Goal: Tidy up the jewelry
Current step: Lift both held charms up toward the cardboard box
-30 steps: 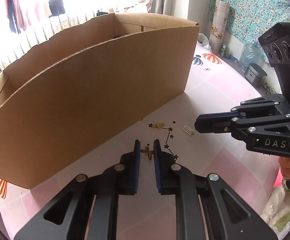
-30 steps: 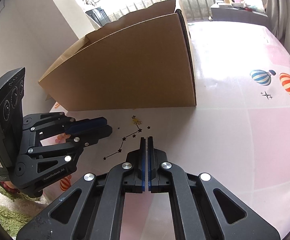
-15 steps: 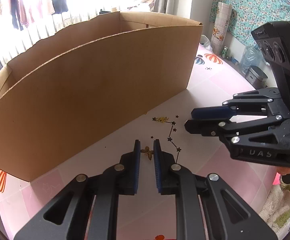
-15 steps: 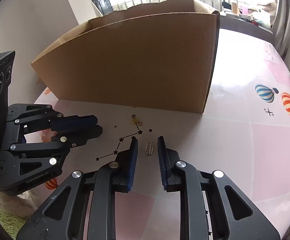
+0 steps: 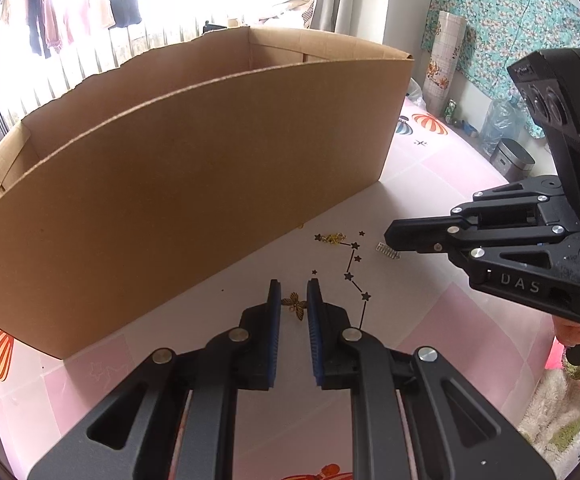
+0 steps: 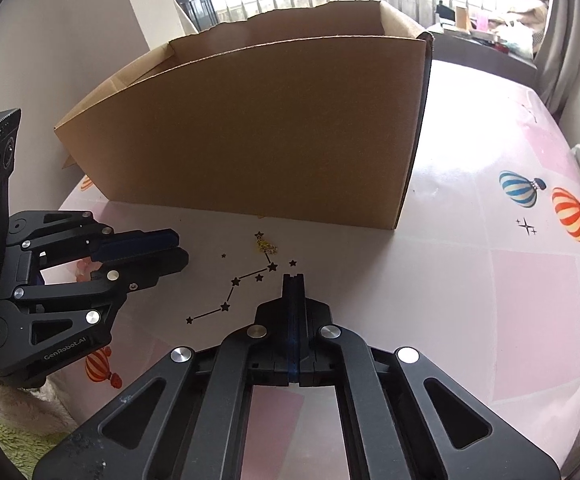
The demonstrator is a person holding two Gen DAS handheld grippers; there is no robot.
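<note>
The little silver comb-shaped piece (image 5: 388, 251) sits at the very tip of the right gripper (image 5: 390, 240). Its long side runs slanted, away from the box and toward the right. In the right wrist view the two fingers are pressed tight together, with no gap showing. The silver piece cannot be seen there. So I think it is pinched at the tip, but I cannot tell for sure if it is held or just touched.

The gold butterfly (image 5: 296, 305) lies flat on the table, right between the blue pads (image 5: 274, 308) of the left gripper (image 5: 293, 294). The pads are spread a little, one on each side of it, and not yet touching it. Its long side runs slanted between the pads. The left gripper is much nearer to it than the right one.

A small gold clump (image 5: 334, 238) lies farther ahead, close to the box wall, on the printed stars (image 5: 350, 276). It is between the two grippers, and no gripper touches it.

The big brown box (image 5: 193, 184) stands behind all of this, open at the top. It looks like the place for the jewelry.

The pink table (image 6: 490, 280) has balloon pictures (image 6: 570, 214) off to the right side.

I think the next move is to squeeze the butterfly and lift the silver piece over the box wall.
</note>
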